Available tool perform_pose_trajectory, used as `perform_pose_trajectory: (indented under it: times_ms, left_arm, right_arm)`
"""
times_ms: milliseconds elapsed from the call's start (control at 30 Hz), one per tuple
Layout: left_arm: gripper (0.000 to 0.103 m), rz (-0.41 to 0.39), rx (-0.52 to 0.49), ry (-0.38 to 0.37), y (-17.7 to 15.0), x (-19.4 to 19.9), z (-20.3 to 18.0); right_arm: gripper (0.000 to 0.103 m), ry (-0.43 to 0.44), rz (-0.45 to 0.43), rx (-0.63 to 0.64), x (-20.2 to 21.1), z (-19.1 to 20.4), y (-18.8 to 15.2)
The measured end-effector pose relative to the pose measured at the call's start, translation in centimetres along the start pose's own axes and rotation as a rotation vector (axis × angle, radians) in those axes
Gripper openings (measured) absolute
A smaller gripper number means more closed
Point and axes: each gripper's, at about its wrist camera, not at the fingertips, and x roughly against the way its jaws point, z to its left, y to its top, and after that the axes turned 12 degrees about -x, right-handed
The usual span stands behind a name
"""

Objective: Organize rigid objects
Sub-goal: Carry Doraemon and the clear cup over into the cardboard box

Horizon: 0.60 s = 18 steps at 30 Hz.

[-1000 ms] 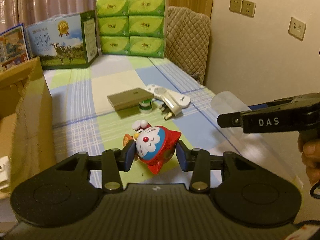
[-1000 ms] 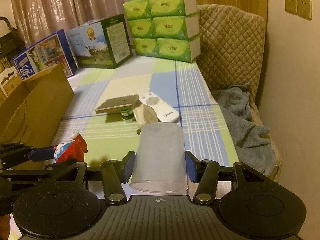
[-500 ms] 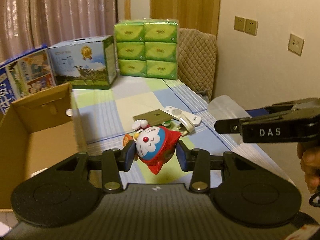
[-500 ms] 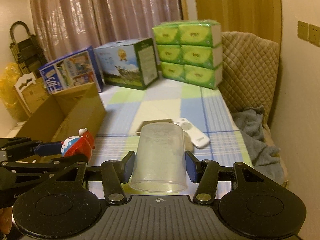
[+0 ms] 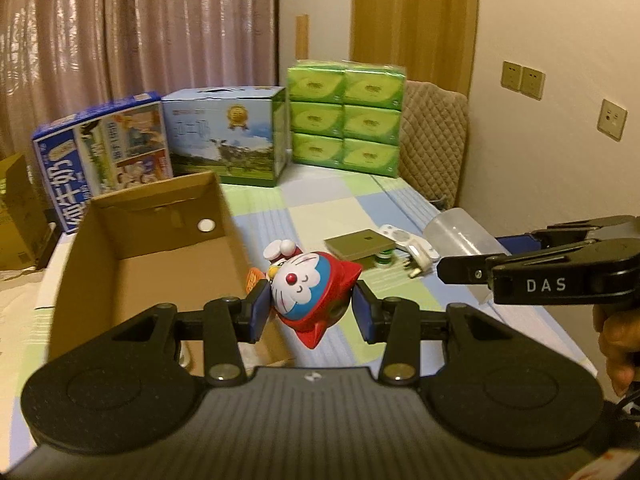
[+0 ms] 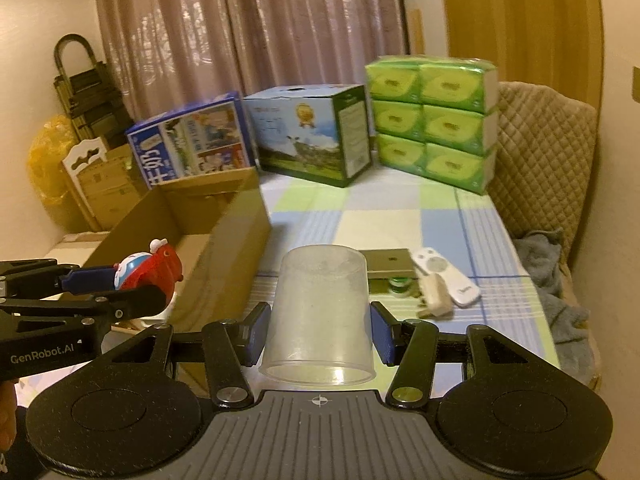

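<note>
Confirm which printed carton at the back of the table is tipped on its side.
The blue carton, leftmost behind the open cardboard box: its print runs sideways. The green-sided milk carton beside it stands upright, handle slot on top.

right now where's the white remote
The white remote lies on the checked tablecloth, right of centre in the right wrist view, beside the flat olive box and touching the white plug adapter.

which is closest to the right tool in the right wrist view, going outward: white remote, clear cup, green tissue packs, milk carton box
1. clear cup, held between the right tool pads
2. white remote, ahead to the right on the checked cloth
3. milk carton box, far centre
4. green tissue packs, far right; nearly level with the box, too close to call
</note>
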Motion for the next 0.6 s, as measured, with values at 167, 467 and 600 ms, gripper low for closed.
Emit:
perform_pose_trajectory:
  times_ms: [167, 467, 600]
  left_arm:
    - [0.038, 0.01, 0.016, 0.042, -0.9, 1.4, 2.9]
    - [0.038, 0.067, 0.052, 0.135, -3.3, 3.3, 9.5]
    - [0.038, 0.079, 0.067, 0.16, -4.0, 3.6, 11.6]
  right_arm:
    - [0.05, 0.043, 0.007, 0.025, -0.9, 2.7, 0.3]
    - [0.05, 0.14, 0.043, 0.09, -4.1, 8.9, 0.5]
    - [0.05, 0.17, 0.069, 0.097, -6.1, 10.9, 0.7]
